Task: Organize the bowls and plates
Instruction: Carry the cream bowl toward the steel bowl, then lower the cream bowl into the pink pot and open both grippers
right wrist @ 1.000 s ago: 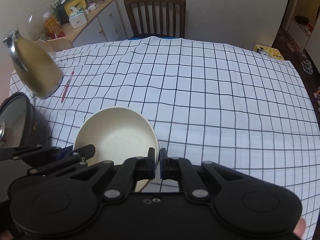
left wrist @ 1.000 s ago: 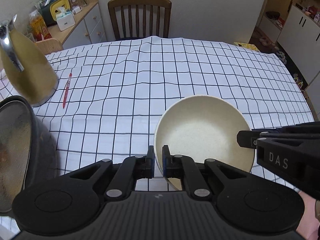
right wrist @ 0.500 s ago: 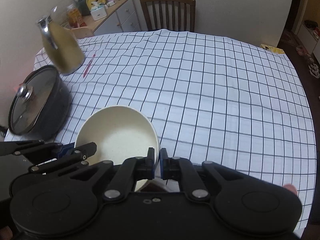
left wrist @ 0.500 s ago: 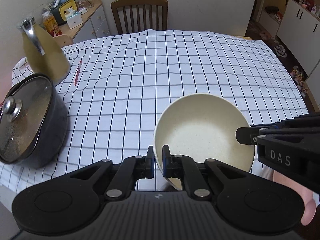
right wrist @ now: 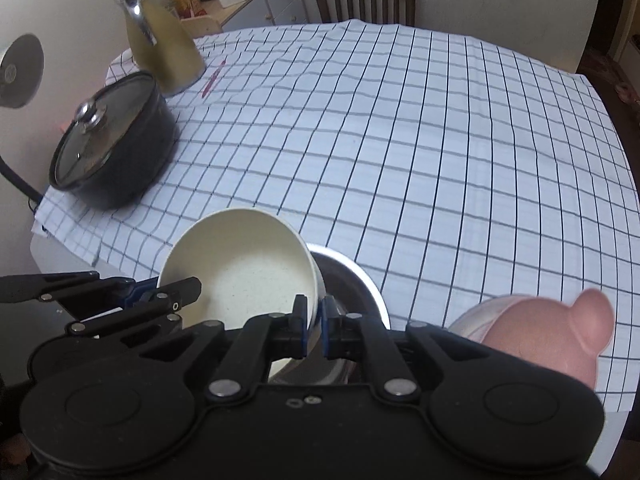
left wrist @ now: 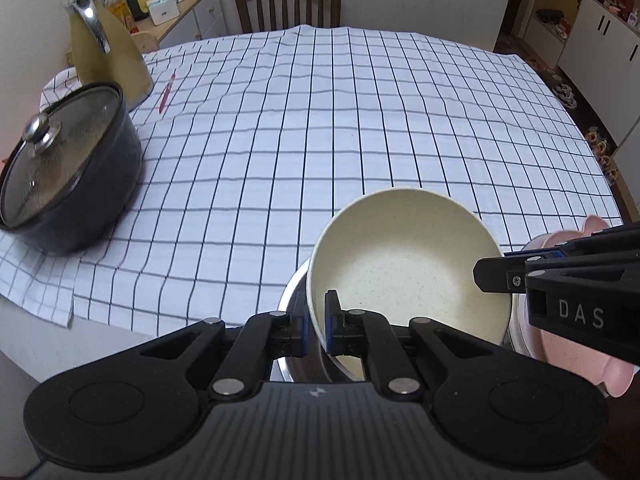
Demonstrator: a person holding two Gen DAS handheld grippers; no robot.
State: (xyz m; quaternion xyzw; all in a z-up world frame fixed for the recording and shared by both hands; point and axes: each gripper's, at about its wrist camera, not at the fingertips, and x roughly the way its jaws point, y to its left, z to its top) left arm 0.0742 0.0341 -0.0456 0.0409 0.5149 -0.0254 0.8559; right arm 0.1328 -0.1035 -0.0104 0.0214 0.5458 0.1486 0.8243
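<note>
Carried back toward the table edge, one cream bowl [left wrist: 404, 264] hangs over one steel bowl [right wrist: 352, 276]; both the left gripper [left wrist: 316, 330] and the "DAS"-marked right gripper [right wrist: 314, 330] are clamped on its rim.

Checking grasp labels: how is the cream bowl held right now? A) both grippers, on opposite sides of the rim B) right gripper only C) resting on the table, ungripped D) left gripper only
A: the left gripper and the right gripper each pinch the rim of the cream bowl, on opposite sides.

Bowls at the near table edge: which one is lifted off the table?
The cream bowl, pinched at its rim by both grippers; the steel bowl and pink bowl sit below.
</note>
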